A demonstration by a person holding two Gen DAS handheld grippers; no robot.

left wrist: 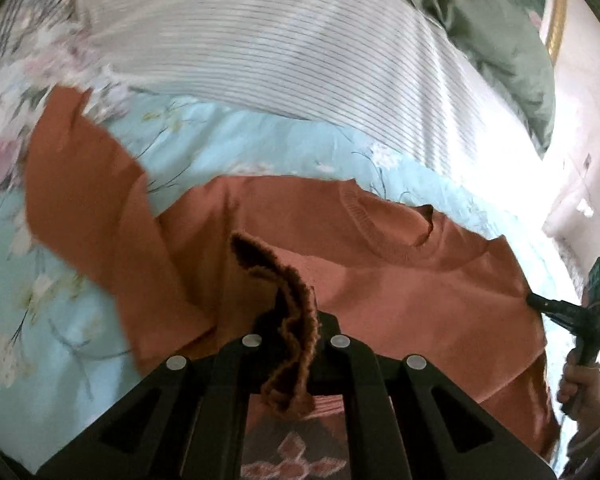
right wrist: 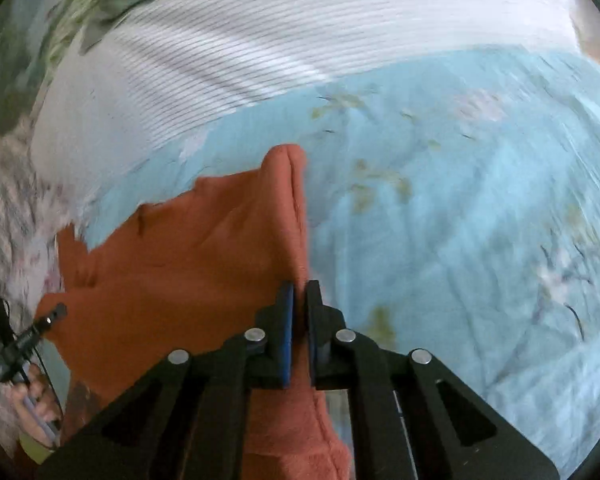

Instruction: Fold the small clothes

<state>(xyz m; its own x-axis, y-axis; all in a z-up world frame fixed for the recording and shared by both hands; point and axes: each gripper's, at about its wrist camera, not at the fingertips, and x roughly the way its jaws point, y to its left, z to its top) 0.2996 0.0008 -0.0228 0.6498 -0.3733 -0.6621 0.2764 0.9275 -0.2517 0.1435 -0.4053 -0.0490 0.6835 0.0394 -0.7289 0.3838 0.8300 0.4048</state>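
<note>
Currently, in the left wrist view, the left gripper (left wrist: 290, 322) is clamped on the ribbed hem of the orange sweater (left wrist: 380, 280), which lies mid-frame on the floral bedsheet (left wrist: 240, 148). Right wrist view: right gripper (right wrist: 299, 300) pinches a sweater (right wrist: 172, 264) edge at centre. Judged step: both edges gripped; the next move needs both hands carrying the fabric together to fold it over.

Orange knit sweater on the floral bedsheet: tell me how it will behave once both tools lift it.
The orange knit sweater will likely sag between the grips: its ribbed hem already droops limp through the shut left tool. Probably light, since the right tool holds up a fold by an edge pinch. The fuzzy knit looks grippy, unlikely to slip.
</note>
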